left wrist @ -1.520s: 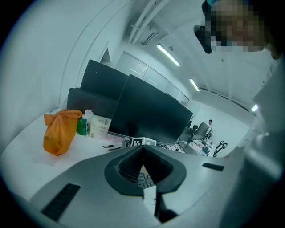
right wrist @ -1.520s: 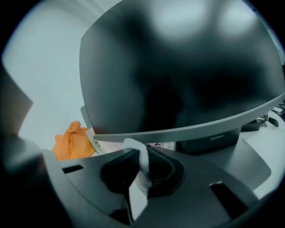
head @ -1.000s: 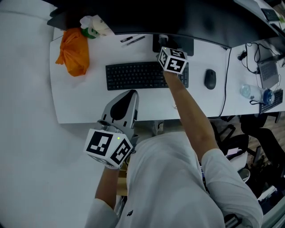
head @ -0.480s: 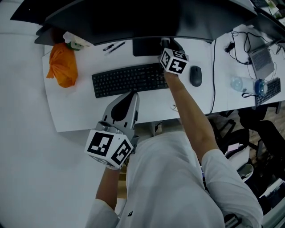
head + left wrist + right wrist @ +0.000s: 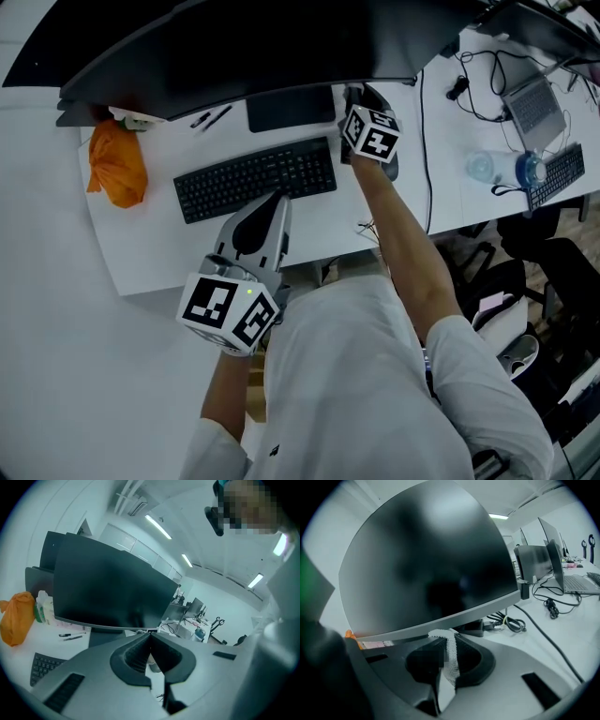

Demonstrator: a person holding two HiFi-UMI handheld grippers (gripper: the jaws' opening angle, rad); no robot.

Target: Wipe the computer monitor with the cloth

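Note:
The dark curved monitor spans the back of the white desk; it fills the right gripper view and shows in the left gripper view. My right gripper is shut on a strip of white cloth, its tip just under the screen's lower edge. In the head view the right gripper is stretched over the desk beside the monitor stand. My left gripper is shut with nothing in it, held back near the desk's front edge.
A black keyboard lies before the stand. An orange bag sits at the desk's left, two pens near it. Cables, a laptop and a water bottle are on the right.
The head view has swung, shifting the desk down and left in frame. My right gripper has stayed by the monitor stand under the screen. The left gripper has not moved.

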